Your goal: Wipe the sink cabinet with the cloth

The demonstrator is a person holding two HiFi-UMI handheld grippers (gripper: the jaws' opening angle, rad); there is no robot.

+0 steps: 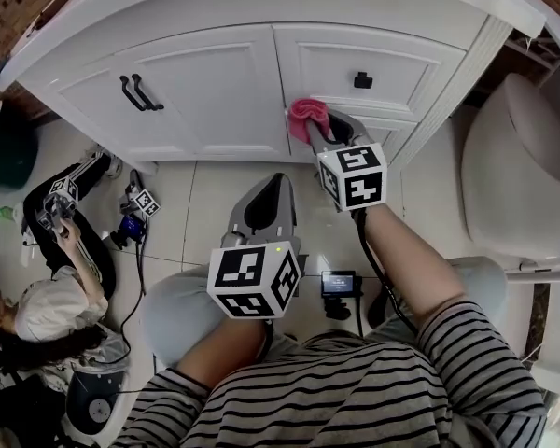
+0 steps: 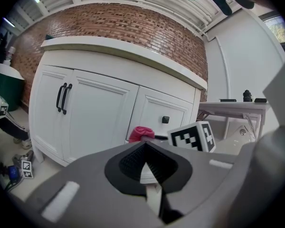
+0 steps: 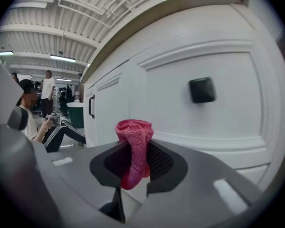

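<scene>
A pink cloth [image 1: 307,117] [image 3: 134,146] is pinched in my right gripper [image 1: 322,131], which is shut on it. The cloth presses against the white sink cabinet [image 1: 215,91] at the lower edge of the drawer with the square black knob [image 1: 362,80] [image 3: 202,90]. My left gripper [image 1: 266,203] [image 2: 145,167] hangs lower, over the tiled floor, shut with nothing between its jaws. From the left gripper view I see the cloth [image 2: 141,133] and the right gripper's marker cube [image 2: 194,136] in front of the cabinet [image 2: 95,113].
Two black door handles [image 1: 140,92] sit on the cabinet's left doors. A toilet [image 1: 518,175] stands at the right. A person [image 1: 51,287] sits on the floor at the left with other grippers [image 1: 135,208]. A green bin [image 1: 5,147] stands far left.
</scene>
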